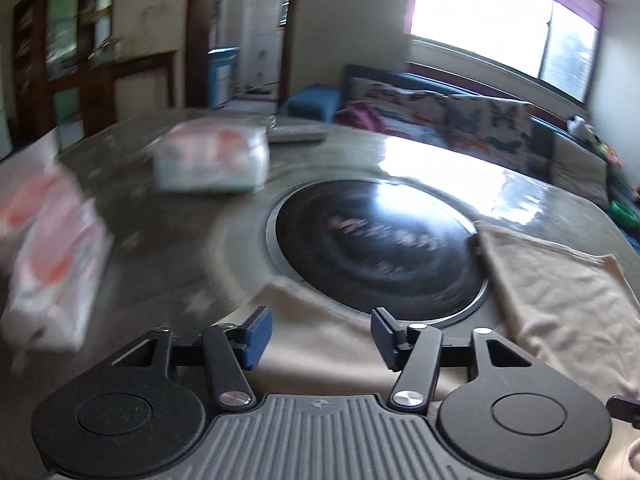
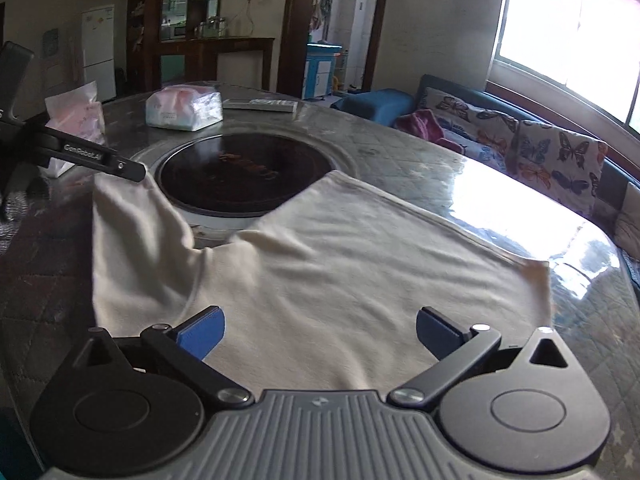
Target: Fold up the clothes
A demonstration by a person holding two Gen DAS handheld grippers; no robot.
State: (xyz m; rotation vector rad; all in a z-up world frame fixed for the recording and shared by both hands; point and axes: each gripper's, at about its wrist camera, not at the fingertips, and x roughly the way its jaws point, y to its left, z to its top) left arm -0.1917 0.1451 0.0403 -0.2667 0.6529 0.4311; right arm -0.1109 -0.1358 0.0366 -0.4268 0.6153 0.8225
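cloth [image 2: 360,264] flat on table [image 2: 500,184], under both claws | right claw [image 2: 320,334] wide open, empty | left claw [image 1: 320,338] part open, empty | left view blurred
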